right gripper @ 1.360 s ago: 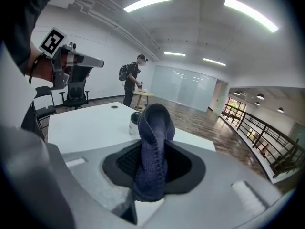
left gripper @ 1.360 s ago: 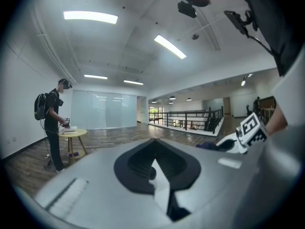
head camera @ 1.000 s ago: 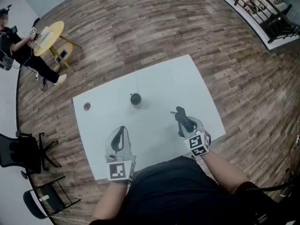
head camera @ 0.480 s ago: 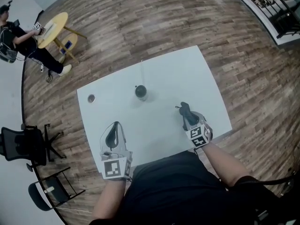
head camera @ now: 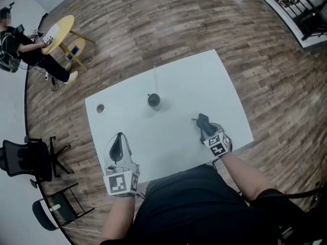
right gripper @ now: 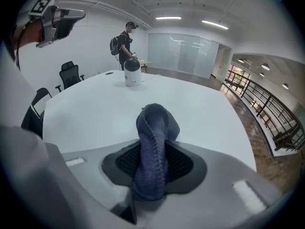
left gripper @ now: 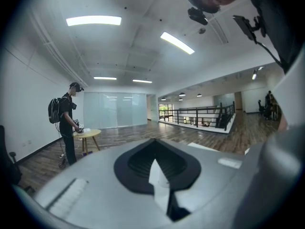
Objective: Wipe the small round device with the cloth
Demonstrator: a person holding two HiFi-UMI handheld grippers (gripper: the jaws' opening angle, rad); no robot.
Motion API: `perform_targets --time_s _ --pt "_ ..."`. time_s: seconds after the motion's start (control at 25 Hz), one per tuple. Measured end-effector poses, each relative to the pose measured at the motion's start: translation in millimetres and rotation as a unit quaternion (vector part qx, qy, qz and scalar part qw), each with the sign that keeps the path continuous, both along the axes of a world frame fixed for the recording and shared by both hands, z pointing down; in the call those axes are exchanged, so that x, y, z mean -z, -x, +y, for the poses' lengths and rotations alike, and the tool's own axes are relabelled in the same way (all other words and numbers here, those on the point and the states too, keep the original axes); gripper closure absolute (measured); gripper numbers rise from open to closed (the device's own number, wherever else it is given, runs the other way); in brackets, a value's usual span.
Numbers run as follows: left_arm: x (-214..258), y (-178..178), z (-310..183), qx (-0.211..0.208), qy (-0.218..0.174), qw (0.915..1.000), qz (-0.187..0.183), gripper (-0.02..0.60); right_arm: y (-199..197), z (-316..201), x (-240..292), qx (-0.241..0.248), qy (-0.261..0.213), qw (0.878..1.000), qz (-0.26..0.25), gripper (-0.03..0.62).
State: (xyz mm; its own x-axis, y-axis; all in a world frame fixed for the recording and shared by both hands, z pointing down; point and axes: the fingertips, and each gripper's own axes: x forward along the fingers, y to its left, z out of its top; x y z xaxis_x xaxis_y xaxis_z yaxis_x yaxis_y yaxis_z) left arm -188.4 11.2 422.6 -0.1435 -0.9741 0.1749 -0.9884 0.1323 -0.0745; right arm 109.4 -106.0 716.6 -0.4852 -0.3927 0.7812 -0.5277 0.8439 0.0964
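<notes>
— Where is the light coming from?
— Ceiling strips are shining evenly over the white table, casting soft shadows; around the table the floor planks are bending, corners darkening.

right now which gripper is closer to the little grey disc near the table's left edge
Left. The left gripper is just nearside-right of the grey disc; the right gripper, jaws opening with the blue cloth between them, is far across the table.
</notes>
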Motion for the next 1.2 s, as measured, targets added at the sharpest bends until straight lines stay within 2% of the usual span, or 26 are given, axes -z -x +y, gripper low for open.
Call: perform_targets --time_s 0.16,0.44,0.6,0.72,0.92,1.2 --pt "-1.4 -3.0 -2.1 -0.002 -0.002 1.0000 0.006 0.577 0.7 -3.1 2.0 0.004 0.015 1.000 0.008 0.438" --pt "-2.8 -2.1 -4.7 -0.002 -0.014 0.9998 0.015 0.577 12.9 -11.9 35.3 0.004 -0.006 1.000 -0.023 0.350" --pt "-3.7 3.6 -7.5 0.002 -0.020 0.9994 0.028 0.577 36.2 -29.4 85.7 0.000 -0.064 0.995 -0.072 0.347" --pt "0.0 5.0 -9.6 0.005 -0.028 0.9991 0.031 0.577 57.9 -41.3 130.5 0.002 -0.113 0.986 -0.122 0.347" --pt "6.1 10.3 -12.4 0.011 -0.044 0.9985 0.032 0.577 91.9 -47.4 202.8 0.006 -0.171 0.964 -0.204 0.347" --pt "2.3 21.4 -8.6 0.023 -0.053 0.9977 0.035 0.577 118.1 -34.8 251.6 0.017 -0.221 0.941 -0.255 0.347"
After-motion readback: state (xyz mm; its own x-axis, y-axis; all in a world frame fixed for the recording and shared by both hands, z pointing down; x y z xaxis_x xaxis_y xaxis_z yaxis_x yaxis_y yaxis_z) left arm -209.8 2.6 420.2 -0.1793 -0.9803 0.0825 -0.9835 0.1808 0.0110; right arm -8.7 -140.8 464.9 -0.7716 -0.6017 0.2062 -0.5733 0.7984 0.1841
